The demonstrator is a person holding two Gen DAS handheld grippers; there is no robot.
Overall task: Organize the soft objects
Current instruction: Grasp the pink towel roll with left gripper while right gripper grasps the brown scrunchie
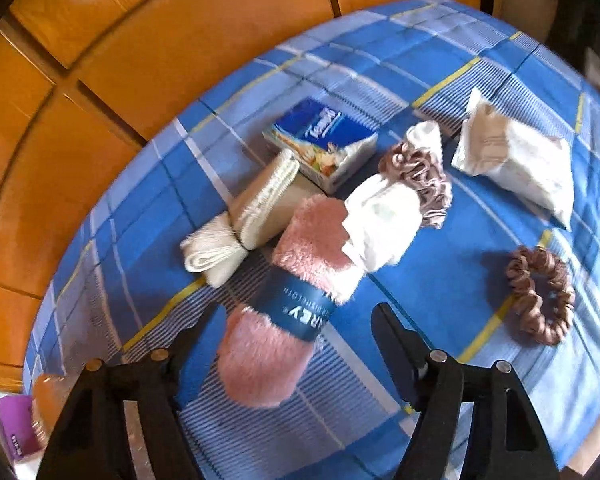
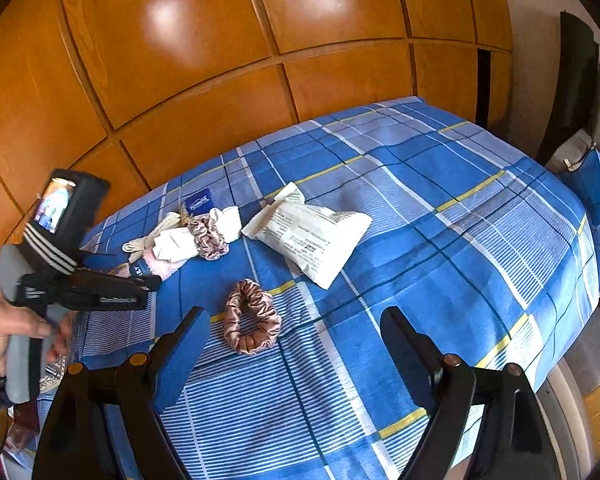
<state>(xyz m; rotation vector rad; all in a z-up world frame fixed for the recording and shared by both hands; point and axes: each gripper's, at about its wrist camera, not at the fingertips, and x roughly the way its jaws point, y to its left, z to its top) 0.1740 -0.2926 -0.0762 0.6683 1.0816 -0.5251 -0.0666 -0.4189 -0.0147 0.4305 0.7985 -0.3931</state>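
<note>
**Sorting barely begun: everything is loose on the bed**

Left wrist view: your left gripper hangs over the near end of the pink cloth, a fluffy roll with a blue paper band. Its jaws stand wide on either side of that roll, and the pads do not look pressed into the pile, so you hold nothing yet. Beyond the roll lies the cluster: a cream cloth tied in the middle and touching the roll's left side, a white cloth lying over the roll's far end, a scrunchie ringed round that white cloth, and a tissue box just behind. A white pack lies apart at the right, and a second scrunchie sits alone on the blue plaid sheet. No bin or tray shows (so where things should go is a guess).

Right wrist view: your right gripper is wide open and empty above the sheet, with the loose scrunchie just ahead of it between the jaws' line. The white pack lies beyond it. Your left hand holds the other tool low over the cluster at the left.

By my reading nothing is grouped or put away: the pink roll seems first in line, and all the rest remains.
</note>
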